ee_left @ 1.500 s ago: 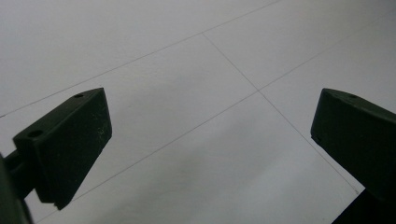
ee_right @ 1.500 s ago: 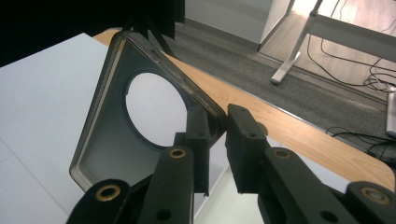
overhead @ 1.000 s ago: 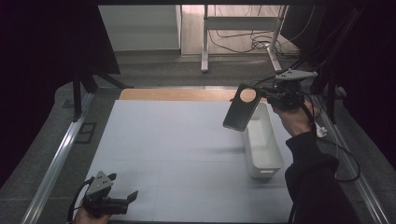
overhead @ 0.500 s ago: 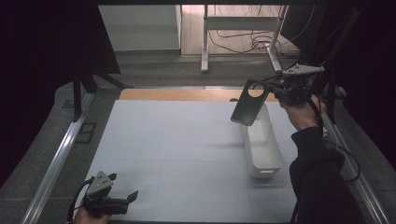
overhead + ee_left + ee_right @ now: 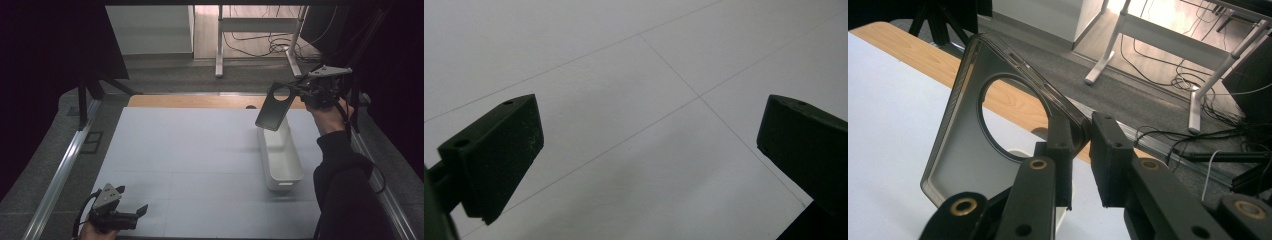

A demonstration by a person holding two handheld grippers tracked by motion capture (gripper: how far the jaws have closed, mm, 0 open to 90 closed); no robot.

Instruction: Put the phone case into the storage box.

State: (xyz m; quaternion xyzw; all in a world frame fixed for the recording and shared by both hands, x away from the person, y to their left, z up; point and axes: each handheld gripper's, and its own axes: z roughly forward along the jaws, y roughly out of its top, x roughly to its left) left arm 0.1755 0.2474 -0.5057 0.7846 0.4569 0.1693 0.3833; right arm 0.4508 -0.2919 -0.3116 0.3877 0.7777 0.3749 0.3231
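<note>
A dark, see-through phone case (image 5: 274,108) with a round camera hole hangs tilted above the far end of a white bin (image 5: 286,186). My right gripper (image 5: 300,93) is shut on the case's top corner, held by a hand that reaches in from the right. In the right gripper view the case (image 5: 964,155) slopes down to the left from my right gripper (image 5: 1081,136), its edge pinched between the jaws. My left gripper (image 5: 134,214) rests low at the table's near left corner. In its own view my left gripper (image 5: 649,135) stands open over bare white mat.
The long bin lies lengthwise on the right side of the white mat (image 5: 190,155). A wooden strip (image 5: 190,101) runs along the mat's far edge. Metal rails (image 5: 60,175) border the table on both sides. Desk legs and cables (image 5: 270,45) sit on the floor beyond.
My right gripper has carried the case a little to the right and farther back over the bin. The left gripper has stayed put.
</note>
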